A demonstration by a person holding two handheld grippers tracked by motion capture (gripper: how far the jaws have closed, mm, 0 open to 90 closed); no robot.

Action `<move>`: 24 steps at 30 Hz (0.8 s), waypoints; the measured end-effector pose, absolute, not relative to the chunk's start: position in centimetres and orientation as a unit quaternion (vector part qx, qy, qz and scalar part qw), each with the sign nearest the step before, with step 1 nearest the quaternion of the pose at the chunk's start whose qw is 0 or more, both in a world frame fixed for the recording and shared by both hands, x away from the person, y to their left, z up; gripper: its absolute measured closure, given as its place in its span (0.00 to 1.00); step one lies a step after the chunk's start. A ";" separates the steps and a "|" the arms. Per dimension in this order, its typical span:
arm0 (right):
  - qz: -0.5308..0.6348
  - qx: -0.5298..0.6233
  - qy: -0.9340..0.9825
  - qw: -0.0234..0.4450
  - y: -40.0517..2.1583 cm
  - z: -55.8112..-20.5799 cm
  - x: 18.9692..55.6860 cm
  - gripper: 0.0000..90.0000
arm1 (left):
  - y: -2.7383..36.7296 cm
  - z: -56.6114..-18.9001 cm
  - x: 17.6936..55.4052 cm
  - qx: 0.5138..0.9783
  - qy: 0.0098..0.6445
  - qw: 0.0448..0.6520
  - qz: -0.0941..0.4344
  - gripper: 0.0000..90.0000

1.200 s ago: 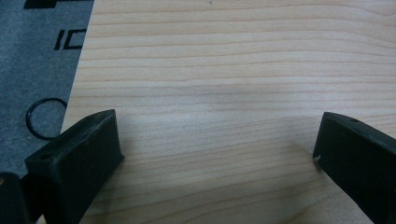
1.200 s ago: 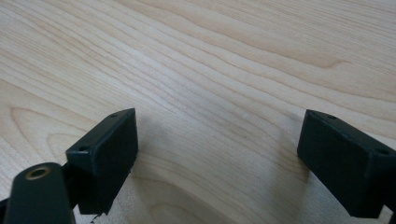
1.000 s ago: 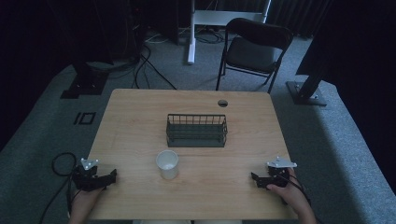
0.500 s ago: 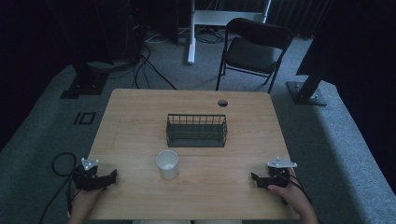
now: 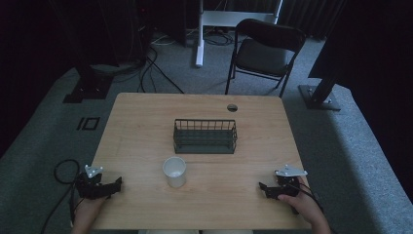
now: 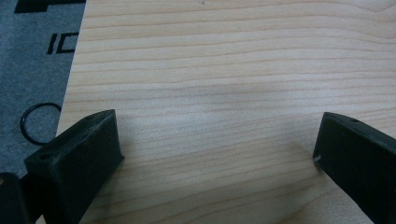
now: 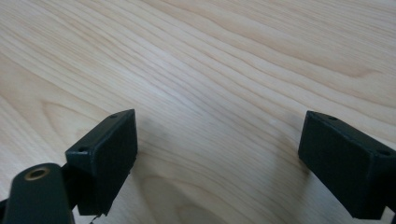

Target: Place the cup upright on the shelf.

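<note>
A white paper cup point(image 5: 174, 171) stands upright near the table's front middle. Behind it sits a dark wire basket point(image 5: 205, 136), with nothing visible inside. My left gripper point(image 5: 115, 185) rests at the front left corner, held by a hand, its jaws wide apart over bare wood point(image 6: 215, 135). At the front right, my right gripper point(image 5: 263, 189) also lies low on the table with its jaws spread and nothing between them point(image 7: 219, 140). Both grippers sit well apart from the cup.
The wooden table point(image 5: 146, 122) has a round cable hole point(image 5: 232, 107) at its back right. A black folding chair point(image 5: 263, 51) stands behind the table. Cables point(image 5: 63, 168) loop on the grey carpet at the left, and dark stand bases flank the table.
Both hands have drawn back slightly toward the table's front edge. The cup and the basket stay where they were.
</note>
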State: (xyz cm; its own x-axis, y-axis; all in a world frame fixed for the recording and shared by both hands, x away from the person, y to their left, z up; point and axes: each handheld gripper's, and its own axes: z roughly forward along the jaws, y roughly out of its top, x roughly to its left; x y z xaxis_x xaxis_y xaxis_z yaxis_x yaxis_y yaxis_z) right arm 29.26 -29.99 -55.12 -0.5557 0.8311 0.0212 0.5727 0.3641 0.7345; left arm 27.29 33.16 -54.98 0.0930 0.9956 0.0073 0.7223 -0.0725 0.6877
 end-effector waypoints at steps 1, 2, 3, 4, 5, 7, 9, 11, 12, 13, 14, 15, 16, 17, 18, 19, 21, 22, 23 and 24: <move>0.360 0.435 0.805 0.179 -29.9 -55.1 29.3 0.13 | 33.2 -55.0 27.3 0.688 0.624 0.272 0.252 0.01; 0.361 0.433 0.806 0.181 -29.7 -55.0 29.3 0.13 | 33.2 -55.0 27.3 0.688 0.624 0.272 0.252 0.01; 0.362 0.429 0.807 0.181 -29.6 -55.0 29.3 0.13 | 33.2 -55.0 27.3 0.688 0.624 0.272 0.252 0.01; 0.365 0.426 0.808 0.179 -29.4 -54.9 29.3 0.13 | 33.2 -55.0 27.3 0.688 0.624 0.272 0.252 0.01; 0.367 0.424 0.809 0.176 -29.3 -54.9 29.4 0.13 | 33.2 -55.0 27.3 0.688 0.625 0.272 0.252 0.01; 0.363 0.422 0.812 0.177 -29.0 -54.8 29.5 0.13 | 33.2 -55.0 27.3 0.688 0.625 0.272 0.252 0.01; 0.364 0.420 0.812 0.178 -28.7 -54.7 29.6 0.13 | 33.2 -55.0 27.3 0.688 0.624 0.272 0.252 0.01; 0.368 0.417 0.812 0.178 -28.3 -54.5 29.7 0.13 | 33.2 -55.0 27.3 0.688 0.624 0.272 0.252 0.01; 0.370 0.414 0.812 0.178 -28.1 -54.5 29.8 0.13 | 33.2 -55.0 27.3 0.688 0.625 0.271 0.252 0.01; 0.372 0.412 0.813 0.176 -27.9 -54.4 29.8 0.13 | 33.2 -55.0 27.3 0.687 0.625 0.272 0.252 0.01; 0.374 0.411 0.813 0.175 -27.7 -54.3 29.9 0.13 | 33.2 -55.0 27.3 0.687 0.625 0.272 0.252 0.01; 0.375 0.409 0.814 0.174 -27.5 -54.3 29.9 0.13 | 33.2 -55.0 27.3 0.687 0.625 0.272 0.252 0.01; 0.376 0.408 0.814 0.171 -27.3 -54.3 29.9 0.13 | 33.2 -55.0 27.3 0.688 0.624 0.272 0.252 0.01; 0.378 0.407 0.814 0.169 -27.1 -54.2 30.0 0.13 | 33.2 -55.0 27.3 0.688 0.624 0.272 0.252 0.01; 0.378 0.405 0.815 0.170 -27.0 -54.2 30.0 0.13 | 33.2 -55.0 27.3 0.688 0.624 0.272 0.252 0.01; 0.380 0.402 0.815 0.170 -26.8 -54.2 30.0 0.13 | 33.2 -55.0 27.3 0.688 0.624 0.272 0.252 0.01; 0.384 0.399 0.816 0.167 -26.4 -54.1 30.1 0.13 | 33.2 -55.0 27.3 0.688 0.624 0.272 0.252 0.01; 0.384 0.398 0.816 0.166 -26.2 -54.1 30.1 0.13 | 33.2 -55.0 27.3 0.688 0.624 0.272 0.252 0.01; 0.385 0.396 0.817 0.165 -26.0 -54.0 30.1 0.13 | 33.2 -55.0 27.3 0.688 0.624 0.272 0.252 0.01; 0.385 0.396 0.817 0.165 -26.0 -54.0 30.1 0.13 | 33.2 -55.0 27.3 0.688 0.624 0.272 0.252 0.01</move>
State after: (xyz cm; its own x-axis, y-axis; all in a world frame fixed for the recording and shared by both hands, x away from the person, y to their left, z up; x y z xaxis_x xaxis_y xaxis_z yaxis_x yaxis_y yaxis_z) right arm 30.15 -26.01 -53.99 -0.6322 0.7740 0.0357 0.5209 0.3904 0.7591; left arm 27.29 33.16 -54.99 0.0932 0.9956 0.0072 0.7218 -0.0725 0.6883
